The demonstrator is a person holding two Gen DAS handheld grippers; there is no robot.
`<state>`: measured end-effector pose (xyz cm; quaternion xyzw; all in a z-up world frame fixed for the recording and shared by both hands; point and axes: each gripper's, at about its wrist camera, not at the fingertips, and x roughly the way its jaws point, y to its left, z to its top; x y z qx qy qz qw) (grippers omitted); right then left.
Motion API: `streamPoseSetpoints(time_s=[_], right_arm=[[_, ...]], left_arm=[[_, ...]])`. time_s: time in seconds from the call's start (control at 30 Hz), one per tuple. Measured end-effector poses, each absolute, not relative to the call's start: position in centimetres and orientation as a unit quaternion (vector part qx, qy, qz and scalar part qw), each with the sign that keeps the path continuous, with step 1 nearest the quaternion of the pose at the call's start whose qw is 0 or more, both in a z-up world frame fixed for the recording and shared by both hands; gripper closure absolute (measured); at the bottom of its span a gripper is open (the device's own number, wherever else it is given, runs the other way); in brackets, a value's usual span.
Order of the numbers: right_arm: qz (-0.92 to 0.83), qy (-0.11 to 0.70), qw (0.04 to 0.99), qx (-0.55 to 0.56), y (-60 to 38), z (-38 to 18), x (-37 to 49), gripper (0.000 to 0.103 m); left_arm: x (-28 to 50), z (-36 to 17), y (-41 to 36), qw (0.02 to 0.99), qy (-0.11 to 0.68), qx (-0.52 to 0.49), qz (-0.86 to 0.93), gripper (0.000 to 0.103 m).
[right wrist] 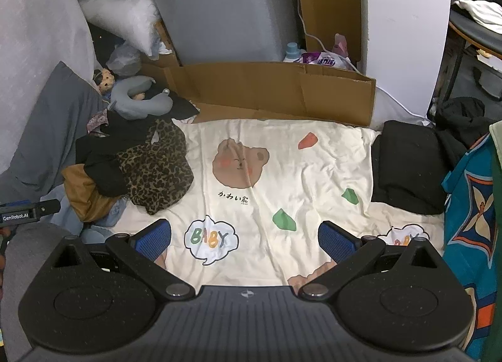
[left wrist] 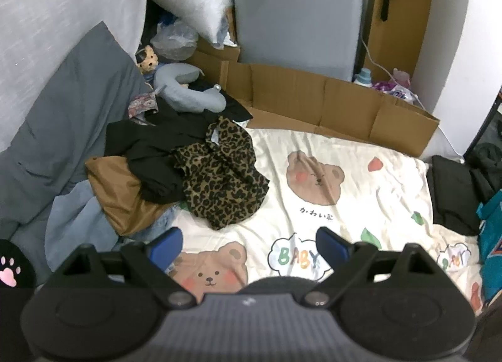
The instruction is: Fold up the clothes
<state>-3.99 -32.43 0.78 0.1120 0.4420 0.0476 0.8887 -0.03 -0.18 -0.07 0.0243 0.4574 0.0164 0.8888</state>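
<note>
Both grippers, left (left wrist: pixel 249 244) and right (right wrist: pixel 244 238), are hovering wide open, holding nothing, above the sheet (right wrist: pixel 282 155); the pile (left wrist: pixel 188 170) is lying crumpled beside it, a black stack (right wrist: pixel 404 164) opposite, seemingly folded

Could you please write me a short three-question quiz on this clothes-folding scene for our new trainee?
1. True or false: the left gripper is shut on the leopard-print garment.
2. Which garment lies by itself at the right edge of the bear-print sheet? A) folded black garment B) brown garment C) a white towel
3. Fill in: the right gripper is ____.

Key:
1. False; its jaws are open and empty, and the leopard-print garment lies on the pile at the left.
2. A
3. open, holding nothing
</note>
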Motion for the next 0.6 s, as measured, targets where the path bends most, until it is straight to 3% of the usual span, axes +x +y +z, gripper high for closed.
streamPoseSetpoints(time_s=[0.6], right_arm=[[0.039,0.440,0.891,0.104,-31.87,0.74,-3.98,0.000]], left_arm=[[-0.23,-0.13,-0.01,0.896,0.443,0.015,0.005,0.010]])
